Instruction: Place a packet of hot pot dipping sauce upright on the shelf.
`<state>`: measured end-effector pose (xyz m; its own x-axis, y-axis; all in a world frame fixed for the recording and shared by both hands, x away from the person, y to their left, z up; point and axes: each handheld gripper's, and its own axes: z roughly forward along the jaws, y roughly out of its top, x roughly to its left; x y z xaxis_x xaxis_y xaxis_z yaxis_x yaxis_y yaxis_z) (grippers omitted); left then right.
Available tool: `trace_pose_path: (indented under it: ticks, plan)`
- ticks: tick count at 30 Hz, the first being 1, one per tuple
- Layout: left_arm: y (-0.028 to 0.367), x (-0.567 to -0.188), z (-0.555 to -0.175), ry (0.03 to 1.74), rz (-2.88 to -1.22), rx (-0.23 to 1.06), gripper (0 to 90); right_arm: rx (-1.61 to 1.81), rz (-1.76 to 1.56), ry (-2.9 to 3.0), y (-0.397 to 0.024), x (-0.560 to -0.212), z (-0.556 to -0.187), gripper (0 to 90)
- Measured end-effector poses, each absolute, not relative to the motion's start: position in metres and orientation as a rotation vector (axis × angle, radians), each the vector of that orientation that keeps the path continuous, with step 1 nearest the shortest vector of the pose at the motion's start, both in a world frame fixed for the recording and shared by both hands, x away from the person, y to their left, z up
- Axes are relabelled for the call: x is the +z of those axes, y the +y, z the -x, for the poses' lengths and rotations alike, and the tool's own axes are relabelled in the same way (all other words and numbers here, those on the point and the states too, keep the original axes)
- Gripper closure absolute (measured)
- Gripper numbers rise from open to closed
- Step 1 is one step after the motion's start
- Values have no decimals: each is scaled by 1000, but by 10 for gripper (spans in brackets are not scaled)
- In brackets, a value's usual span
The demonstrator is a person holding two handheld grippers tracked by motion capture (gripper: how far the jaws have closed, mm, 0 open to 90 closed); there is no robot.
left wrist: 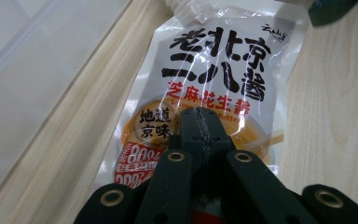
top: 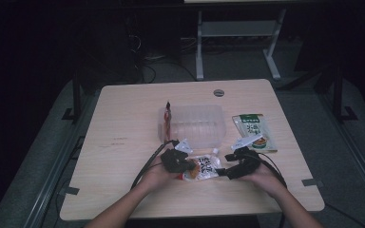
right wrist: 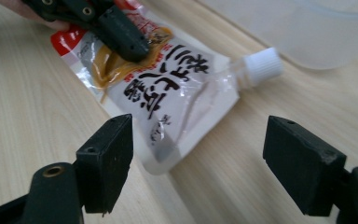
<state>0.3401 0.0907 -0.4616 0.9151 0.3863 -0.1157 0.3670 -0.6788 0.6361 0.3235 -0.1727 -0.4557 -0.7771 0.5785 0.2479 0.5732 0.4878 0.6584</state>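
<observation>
The left gripper (left wrist: 200, 135) is pressing its closed jaws onto the sauce pouch (left wrist: 214, 88) lying on the table (right wrist: 37, 121), while the right gripper (right wrist: 198, 165) is hovering wide apart near its white cap (right wrist: 261, 65), barely discernible from above.

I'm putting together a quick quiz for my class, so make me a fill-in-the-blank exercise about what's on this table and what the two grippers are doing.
1. The left gripper has its jaws ____ and rests on the sauce pouch.
2. The right gripper faces the pouch with its jaws ____.
3. The pouch's screw cap is ____ in colour.
4. Behind the pouch stands a clear plastic ____.

Missing words: shut; open; white; container
</observation>
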Motion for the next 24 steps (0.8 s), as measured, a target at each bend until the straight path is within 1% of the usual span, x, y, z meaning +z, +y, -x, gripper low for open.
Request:
trace_pose_path:
  ticks: [9, 17, 24]
  plan:
    - [91, -463, -339, 549, -2360, 38, 899, 1195, -1040, 2773, -159, -465, -327, 260]
    - [93, -463, -337, 551, -2355, 39, 899, 1245, -1037, 2811, -155, -467, -330, 371]
    - [95, -464, -336, 568, -2333, 24, 899, 1264, -1031, 2819, -152, -468, -332, 528]
